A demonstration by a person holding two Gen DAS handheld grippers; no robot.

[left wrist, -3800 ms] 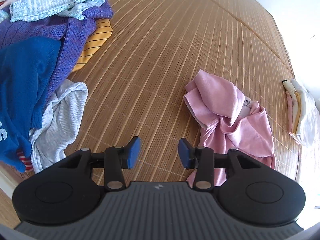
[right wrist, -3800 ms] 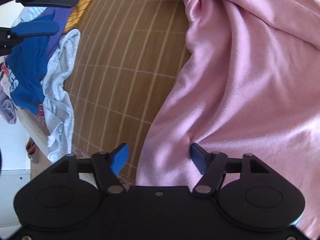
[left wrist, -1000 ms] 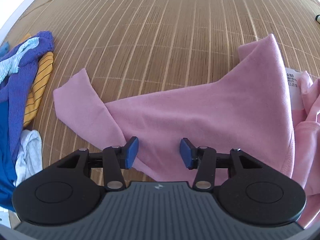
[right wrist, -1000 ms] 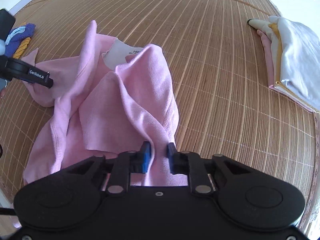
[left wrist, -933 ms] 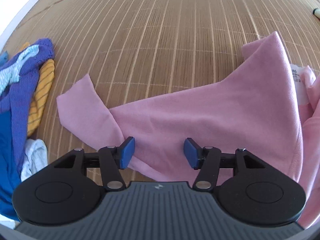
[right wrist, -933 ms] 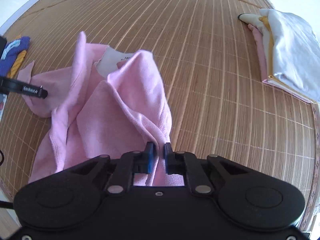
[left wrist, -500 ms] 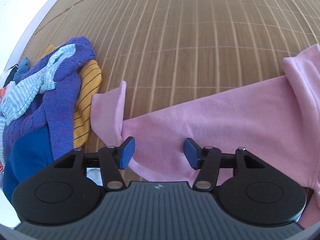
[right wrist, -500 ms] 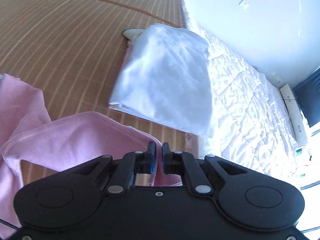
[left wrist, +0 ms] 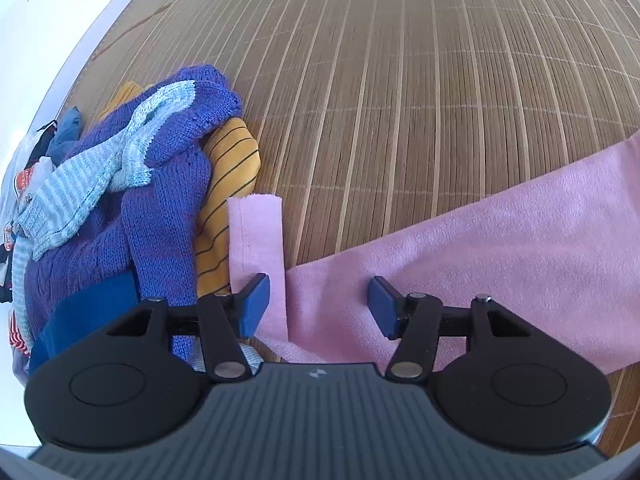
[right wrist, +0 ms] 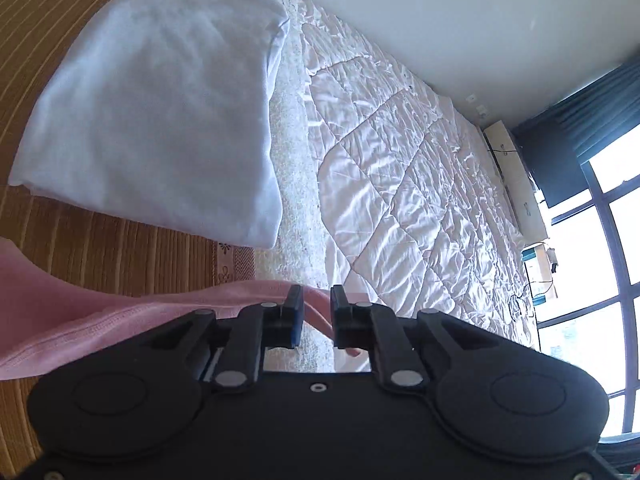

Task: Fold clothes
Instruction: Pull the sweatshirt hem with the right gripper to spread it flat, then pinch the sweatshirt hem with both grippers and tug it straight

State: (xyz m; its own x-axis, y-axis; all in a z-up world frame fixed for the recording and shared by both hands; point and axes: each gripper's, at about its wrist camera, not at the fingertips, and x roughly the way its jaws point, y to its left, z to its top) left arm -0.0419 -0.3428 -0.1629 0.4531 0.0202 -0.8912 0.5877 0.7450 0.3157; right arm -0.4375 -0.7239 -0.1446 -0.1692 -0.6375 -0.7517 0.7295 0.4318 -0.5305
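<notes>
From my left wrist camera the bamboo mat (left wrist: pixel 400 80) fills most of the view, and more of the unsorted clothes pile (left wrist: pixel 120 200) sits in frame than half a second ago: the purple knit sweater (left wrist: pixel 168 208), the yellow striped top (left wrist: pixel 228 184) and a pale blue knit piece (left wrist: pixel 100 168) have all slid toward the centre. The pink garment (left wrist: pixel 480 248) now runs as one stretched band from the lower middle out to the right edge, where a second ago it lay bunched with its label showing. Its short end (left wrist: pixel 256 236) stands up as a narrow strip just beside the yellow top.

On the right wrist camera the mat has nearly gone. I see the white quilted bedding (right wrist: pixel 400 168), a window at the far right and the folded white garment (right wrist: pixel 160 100), which looks much larger than before. The pink garment (right wrist: pixel 100 312) trails off to the left.

My left gripper (left wrist: pixel 318 304) has its blue pads wide apart, over the pink cloth near its short end, holding nothing. My right gripper (right wrist: pixel 316 316) is pinched on a fold of the pink garment, only a sliver of cloth showing between the pads.
</notes>
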